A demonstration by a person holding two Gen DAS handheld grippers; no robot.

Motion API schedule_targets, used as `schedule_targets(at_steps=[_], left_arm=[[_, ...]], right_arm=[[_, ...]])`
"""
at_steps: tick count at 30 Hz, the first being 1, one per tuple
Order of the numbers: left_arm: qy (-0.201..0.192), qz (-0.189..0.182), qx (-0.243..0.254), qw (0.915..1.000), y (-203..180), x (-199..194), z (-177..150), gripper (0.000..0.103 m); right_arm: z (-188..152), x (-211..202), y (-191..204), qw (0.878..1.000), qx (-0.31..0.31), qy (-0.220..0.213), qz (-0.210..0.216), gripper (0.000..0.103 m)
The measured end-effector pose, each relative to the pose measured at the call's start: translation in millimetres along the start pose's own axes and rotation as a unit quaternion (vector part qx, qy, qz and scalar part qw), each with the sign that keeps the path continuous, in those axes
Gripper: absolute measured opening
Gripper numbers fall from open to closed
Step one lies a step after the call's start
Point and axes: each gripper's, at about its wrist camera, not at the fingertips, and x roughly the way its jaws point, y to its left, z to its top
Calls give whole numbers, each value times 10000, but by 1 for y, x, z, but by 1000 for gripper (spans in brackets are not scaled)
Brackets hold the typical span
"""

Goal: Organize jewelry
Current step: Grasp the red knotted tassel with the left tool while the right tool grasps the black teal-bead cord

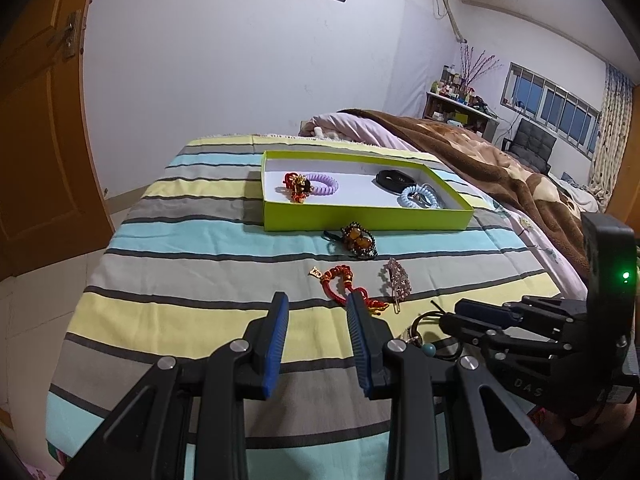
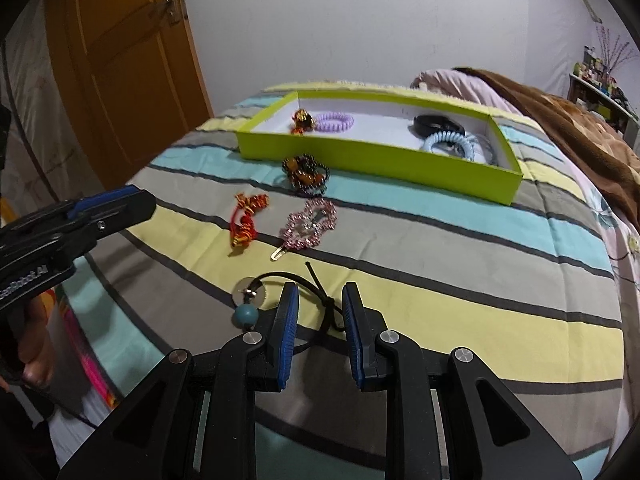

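A lime-green box (image 1: pixel 360 216) (image 2: pixel 360 156) sits on the striped bedspread with a purple coil tie (image 1: pixel 322 184), a red-gold charm (image 1: pixel 295 187), a black band (image 1: pixel 394 179) and a blue coil tie (image 1: pixel 420 197) inside. In front lie an amber bead bracelet (image 1: pixel 358 240) (image 2: pixel 306 174), a red knot charm (image 1: pixel 344 284) (image 2: pixel 245 222) and a pink rhinestone clip (image 1: pixel 397 280) (image 2: pixel 310 224). My left gripper (image 1: pixel 318 308) is open, just before the red charm. My right gripper (image 2: pixel 318 300) is open around a black cord necklace with a teal bead (image 2: pixel 245 314).
The striped bedspread (image 1: pixel 180 280) ends at a drop on the left toward the tiled floor and orange door (image 1: pixel 36 140). A brown blanket (image 1: pixel 500 160) lies on the right. My right gripper's body shows in the left wrist view (image 1: pixel 520 320).
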Motion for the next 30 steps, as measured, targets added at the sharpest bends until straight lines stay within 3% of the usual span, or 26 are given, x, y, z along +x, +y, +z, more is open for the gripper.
schedule_targets(at_steps=[5,7,10,20,26,30], left_arm=[[161,-68,-70,9998,2,12,1,32],[233,-121,-106,9996,1,18,2,32],[358,-199,-167,9990,-2,29,4,32],[822,-254,-410,9954,-12,66,11,36],[882,-36,-351,9955,-19,79,15,36],[880,381,125,9953,-35,83,13,35]], right_arm=[[0,6,-2,9999,21,85,-109,23],[-1,6,-3,9997,40,75,-219,13],[0,5,-8,9996,123,73,-240,7],[4,-4,-31,9982,438,-62,-394,6],[6,-7,-42,9976,559,-133,-388,6],[7,-8,-45,9974,602,-150,-380,6]])
